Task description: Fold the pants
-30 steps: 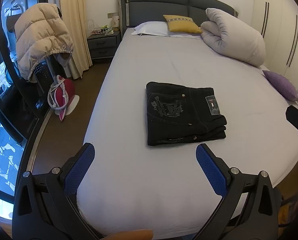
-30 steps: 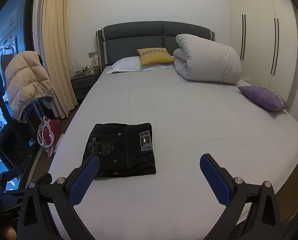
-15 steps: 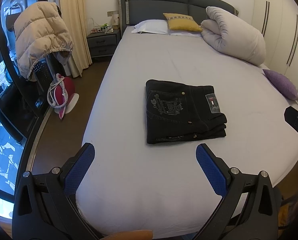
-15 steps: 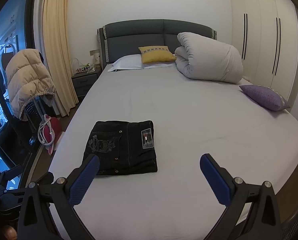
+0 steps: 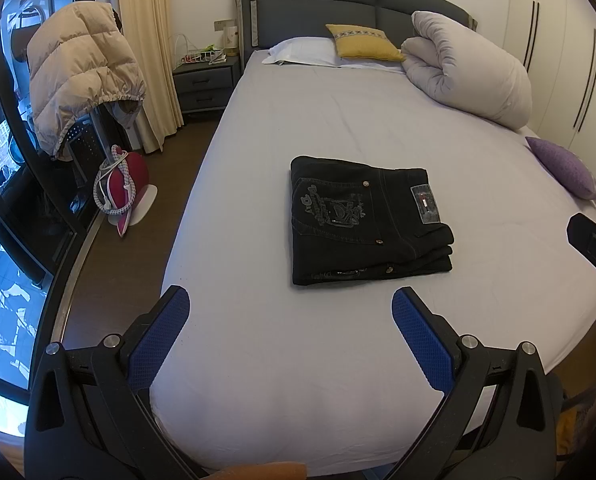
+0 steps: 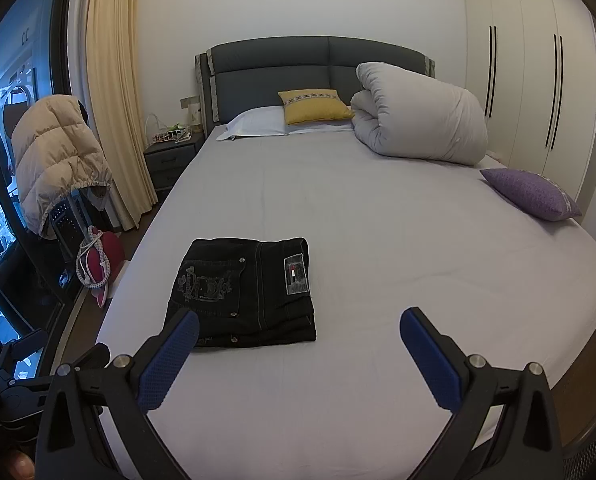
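Black pants (image 5: 365,224) lie folded into a compact rectangle on the white bed (image 5: 337,120), back pocket embroidery and a label facing up. In the right wrist view the same pants (image 6: 246,292) sit left of centre. My left gripper (image 5: 290,312) is open above the bed's foot, short of the pants, with nothing between its blue pads. My right gripper (image 6: 298,332) is open too, held back over the bed's near end, its left pad (image 6: 170,356) overlapping the pants' near corner in the picture. Part of the right gripper shows at the left wrist view's right edge.
A rolled white duvet (image 6: 417,120), a yellow cushion (image 6: 313,106) and a white pillow lie at the headboard. A purple cushion (image 6: 529,194) rests at the bed's right edge. Left of the bed stand a nightstand (image 5: 206,84), a chair with a beige puffer jacket (image 5: 82,72) and a red iron (image 5: 122,188).
Both grippers have drawn back slightly and tilted; the pants sit a little lower in the right wrist view. The pants themselves have not moved.
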`<state>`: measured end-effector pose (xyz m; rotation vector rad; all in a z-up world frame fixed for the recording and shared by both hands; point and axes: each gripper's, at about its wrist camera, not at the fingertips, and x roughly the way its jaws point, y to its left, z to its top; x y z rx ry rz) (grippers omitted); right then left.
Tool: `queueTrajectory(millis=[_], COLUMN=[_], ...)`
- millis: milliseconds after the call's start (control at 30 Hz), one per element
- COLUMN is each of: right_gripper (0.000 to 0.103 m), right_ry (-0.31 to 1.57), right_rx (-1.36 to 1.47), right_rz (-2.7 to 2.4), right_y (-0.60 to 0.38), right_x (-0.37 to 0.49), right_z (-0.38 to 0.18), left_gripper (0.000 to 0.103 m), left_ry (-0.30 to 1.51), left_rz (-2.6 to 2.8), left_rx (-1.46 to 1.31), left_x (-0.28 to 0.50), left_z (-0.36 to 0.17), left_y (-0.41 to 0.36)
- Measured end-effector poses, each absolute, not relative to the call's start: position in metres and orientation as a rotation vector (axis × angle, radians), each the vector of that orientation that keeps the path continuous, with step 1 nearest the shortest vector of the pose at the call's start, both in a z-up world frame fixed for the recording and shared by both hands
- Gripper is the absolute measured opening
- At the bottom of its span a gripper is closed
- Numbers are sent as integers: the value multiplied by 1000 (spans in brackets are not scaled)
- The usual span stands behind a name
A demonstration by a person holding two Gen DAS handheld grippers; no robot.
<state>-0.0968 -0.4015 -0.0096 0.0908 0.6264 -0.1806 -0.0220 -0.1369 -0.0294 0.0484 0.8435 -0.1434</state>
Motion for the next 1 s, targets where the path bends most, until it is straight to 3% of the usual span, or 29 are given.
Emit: queueTrajectory(millis=[1000], right_gripper=[103], right_ry=[635], right_rx=[88], right_rz=[-176], right_y=[-401], right_x=[-96], right_z=[-16], left_gripper=[103], left_ry=[862], left_rz=[-157], left_rx=[55], left_x=[-19], left_z=[-35], left_y=[-135])
